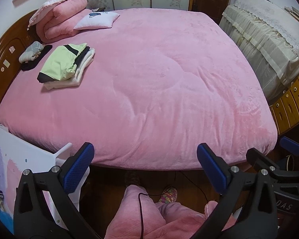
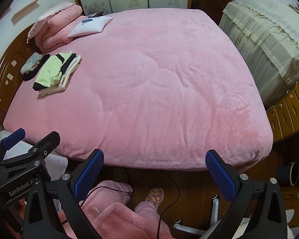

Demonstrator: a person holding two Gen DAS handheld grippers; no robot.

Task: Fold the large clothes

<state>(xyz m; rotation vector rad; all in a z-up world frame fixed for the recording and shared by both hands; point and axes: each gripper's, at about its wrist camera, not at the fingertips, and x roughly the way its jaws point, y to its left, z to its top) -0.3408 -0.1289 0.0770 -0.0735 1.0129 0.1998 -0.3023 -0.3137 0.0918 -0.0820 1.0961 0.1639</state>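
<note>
Across the whole middle of both views a pink plush bedspread is spread flat over the bed, its near edge hanging just beyond the gripper tips and its right edge dropping beside a lace-covered cabinet and a wooden drawer unit. Most of this surface is left bare, with only shallow creases.

Toward the far left, near the wooden headboard, a stack of folded clothes is seen, a light green garment with black trim on top of white pieces. A small grey bundle lies between the stack and the headboard. Beyond them a folded pink quilt and a white cushion are set at the far corner.

The left gripper is held over the floor at the foot of the bed, its blue-padded fingers spread wide apart with nothing between them. The right gripper is held likewise, fingers wide apart and empty, just beside the left one. Below them, pink pyjama legs and a knitted slipper of the person are seen on the dark wooden floor, with a black cable trailing down.
</note>
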